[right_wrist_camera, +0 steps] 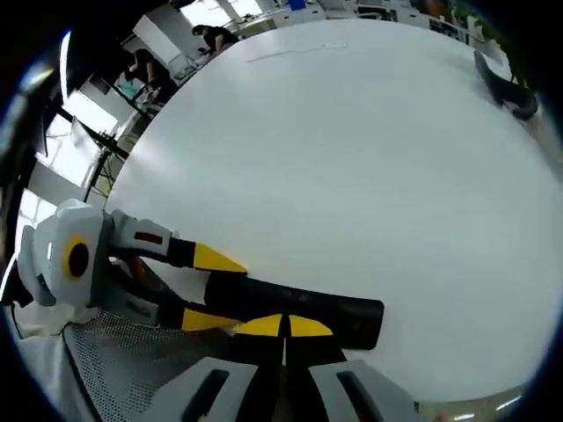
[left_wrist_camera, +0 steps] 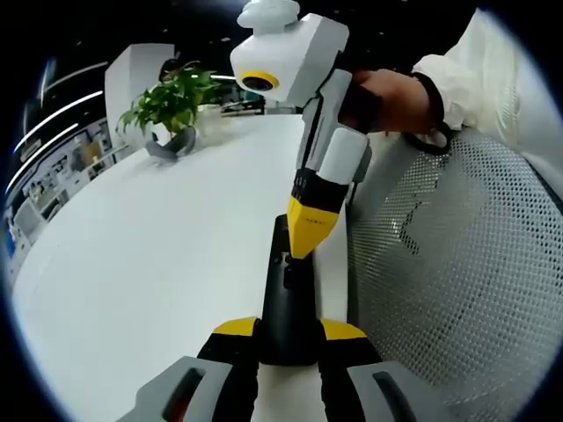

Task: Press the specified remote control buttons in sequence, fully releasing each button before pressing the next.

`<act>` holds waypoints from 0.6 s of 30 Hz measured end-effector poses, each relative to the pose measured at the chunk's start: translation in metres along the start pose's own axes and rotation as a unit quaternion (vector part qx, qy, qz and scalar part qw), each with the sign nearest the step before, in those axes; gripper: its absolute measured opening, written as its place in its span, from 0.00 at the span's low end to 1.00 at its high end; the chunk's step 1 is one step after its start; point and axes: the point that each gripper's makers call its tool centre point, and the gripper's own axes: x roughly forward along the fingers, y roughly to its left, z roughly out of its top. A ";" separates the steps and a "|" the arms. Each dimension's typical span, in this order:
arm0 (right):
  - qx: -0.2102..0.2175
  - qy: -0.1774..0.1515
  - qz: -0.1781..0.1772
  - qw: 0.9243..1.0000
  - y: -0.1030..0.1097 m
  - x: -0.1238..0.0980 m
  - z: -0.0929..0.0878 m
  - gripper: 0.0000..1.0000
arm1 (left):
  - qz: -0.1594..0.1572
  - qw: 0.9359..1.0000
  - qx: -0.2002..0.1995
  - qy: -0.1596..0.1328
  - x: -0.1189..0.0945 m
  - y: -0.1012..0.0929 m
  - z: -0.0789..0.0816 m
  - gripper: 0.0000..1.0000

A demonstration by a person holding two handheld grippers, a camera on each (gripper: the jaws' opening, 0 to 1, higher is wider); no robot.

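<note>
Black slim plastic remote control [left_wrist_camera: 288, 303] lying near the right edge of the round white table [left_wrist_camera: 158, 255], clamped between left gripper [left_wrist_camera: 288, 330] jaws; right gripper [right_wrist_camera: 283, 327], jaws together, tips pressing its top face.

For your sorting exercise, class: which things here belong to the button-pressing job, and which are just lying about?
Job:
remote
left tool, clamping the remote's end
right tool, closed tip on the remote

Lying about:
plant
mesh chair
white table, merely the support

Black remote control [left_wrist_camera: 288, 303], yellow-tipped hand-held gripper [left_wrist_camera: 310, 230], white table [left_wrist_camera: 167, 246], green plant [left_wrist_camera: 171, 98], seemingly grey pot [left_wrist_camera: 174, 142]
</note>
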 end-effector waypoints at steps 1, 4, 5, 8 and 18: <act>0.011 0.002 0.010 1.000 0.002 0.000 -0.001 0.00 | 0.000 1.000 0.000 0.000 0.000 0.000 0.000 0.25; 0.015 0.006 0.007 1.000 0.001 0.000 -0.002 0.00 | 0.000 1.000 0.001 0.000 0.000 0.000 0.000 0.25; 0.018 0.008 0.009 1.000 0.001 0.000 -0.003 0.00 | 0.000 1.000 0.000 0.000 0.000 0.000 0.000 0.25; 0.019 0.015 0.010 1.000 0.002 0.002 -0.005 0.00 | 0.000 1.000 0.000 0.000 0.000 0.001 0.000 0.25; 0.016 0.017 0.008 1.000 0.002 0.003 -0.006 0.00 | 0.000 1.000 0.000 -0.001 0.000 0.001 -0.001 0.25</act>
